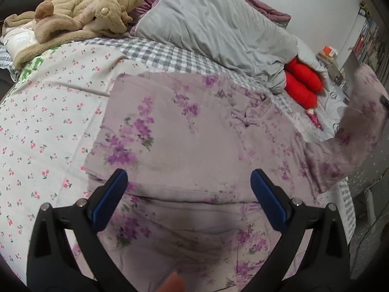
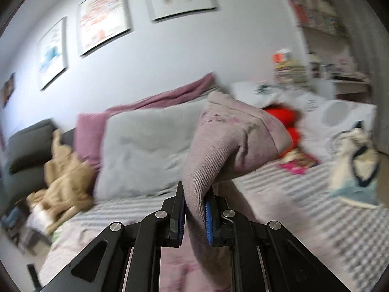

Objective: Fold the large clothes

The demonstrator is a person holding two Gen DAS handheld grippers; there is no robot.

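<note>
A large pale-purple garment with purple flower print (image 1: 184,131) lies spread on the bed. My left gripper (image 1: 189,178) is open and empty, hovering just above the garment's near part. My right gripper (image 2: 195,196) is shut on a sleeve or edge of the same garment (image 2: 233,141) and holds it lifted off the bed. In the left wrist view this raised part (image 1: 362,126) hangs at the right edge, and the right gripper itself is barely visible there.
A cherry-print sheet (image 1: 48,121) lies left of the garment over a grey checked bedcover (image 1: 165,56). A grey duvet (image 1: 218,29), tan fleece clothes (image 1: 80,12) and a red plush (image 1: 301,85) sit at the back. More clothes (image 2: 352,170) lie at the right.
</note>
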